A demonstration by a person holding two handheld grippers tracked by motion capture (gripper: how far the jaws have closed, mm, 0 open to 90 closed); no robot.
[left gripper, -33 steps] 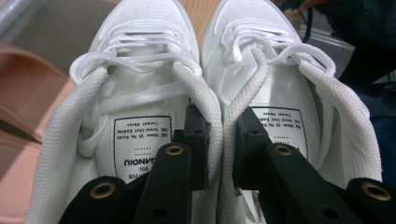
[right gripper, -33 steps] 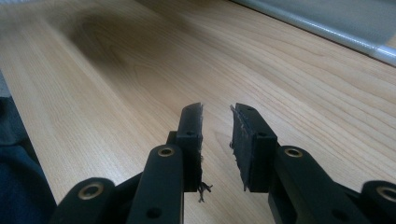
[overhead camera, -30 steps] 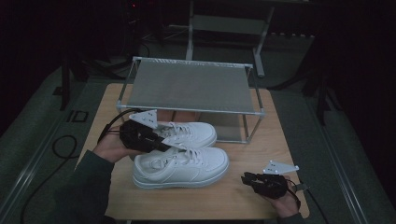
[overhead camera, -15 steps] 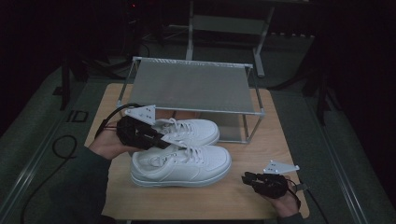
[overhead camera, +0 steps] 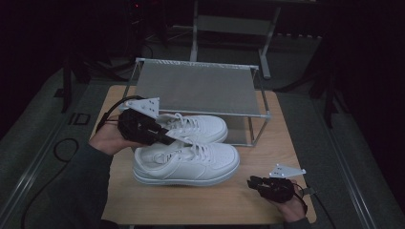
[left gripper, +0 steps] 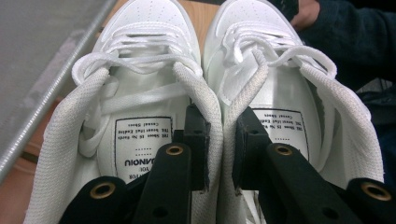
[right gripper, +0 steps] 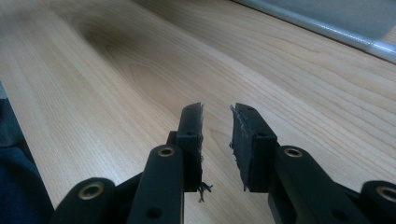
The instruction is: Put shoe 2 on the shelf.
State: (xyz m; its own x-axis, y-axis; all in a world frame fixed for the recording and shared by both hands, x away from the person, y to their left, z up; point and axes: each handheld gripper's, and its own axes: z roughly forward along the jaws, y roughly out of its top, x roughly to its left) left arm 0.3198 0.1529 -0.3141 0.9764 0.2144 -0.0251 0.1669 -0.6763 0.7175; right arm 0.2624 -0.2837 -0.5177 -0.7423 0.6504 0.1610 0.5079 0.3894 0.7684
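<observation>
Two white sneakers lie side by side on the wooden table [overhead camera: 191, 202], toes to the right: the far one [overhead camera: 203, 128] next to the rack and the near one [overhead camera: 191, 164]. My left gripper [overhead camera: 169, 139] reaches in at their heel ends. In the left gripper view, one jaw sits inside the far sneaker [left gripper: 140, 42] and the other inside the near sneaker [left gripper: 275, 51]. That gripper [left gripper: 219, 140] is shut on the two touching collar walls. My right gripper [overhead camera: 252, 181] rests low at the table's front right. Its jaws [right gripper: 217, 140] stand slightly apart over bare wood, holding nothing.
A low metal rack with a grey mesh top [overhead camera: 196, 88] stands at the back of the table, just behind the sneakers. A cable [overhead camera: 107, 114] trails from the left gripper off the table's left side. Dark floor surrounds the table.
My left gripper has drawn back and up a little with both sneakers pinched, and the pair has shifted slightly toward the rack. The right gripper has stayed put.
</observation>
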